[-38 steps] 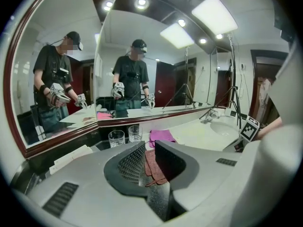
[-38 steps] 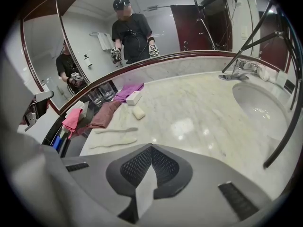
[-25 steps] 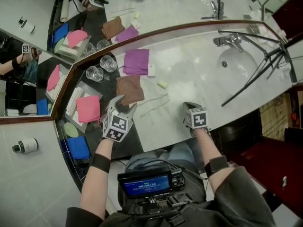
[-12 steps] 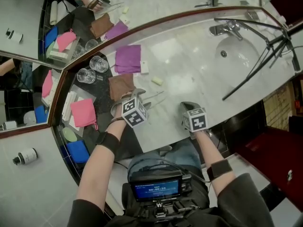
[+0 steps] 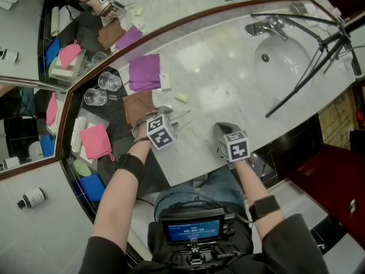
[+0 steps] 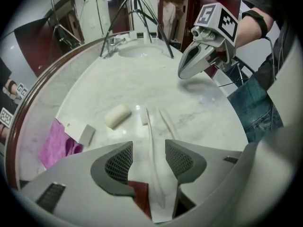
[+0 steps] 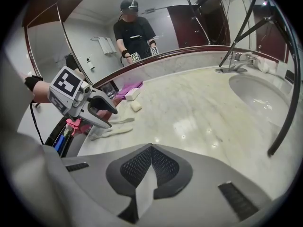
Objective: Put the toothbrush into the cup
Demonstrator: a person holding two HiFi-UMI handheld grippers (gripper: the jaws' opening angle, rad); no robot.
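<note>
**Left gripper straddles the toothbrush, jaws not yet on it**

In the left gripper view, the left gripper (image 6: 148, 159) points steeply down at the marble counter (image 5: 228, 79). The white toothbrush (image 6: 150, 141) lies flat on the stone between its two jaws. The jaws have just been closing but stand apart, with a gap on either side of the handle, so nothing is gripped. The brush head points toward twelve o'clock in that view. A second slim white piece (image 6: 166, 121) lies just beside it at one o'clock, and a small pale soap bar (image 6: 117, 115) lies at eleven o'clock.

In the head view, two glass cups (image 5: 109, 81) stand upright side by side on a dark tray (image 5: 117, 147), at about ten o'clock from the left gripper and well apart from the toothbrush. A brown cloth (image 5: 138, 104) lies between them and the gripper, with a purple cloth (image 5: 144, 71) at eleven o'clock.

The right gripper (image 7: 150, 167) has its jaws closed together on nothing. It sits near the counter's front edge at three o'clock of the left one. The sink (image 5: 279, 59) lies at one o'clock from it.
</note>
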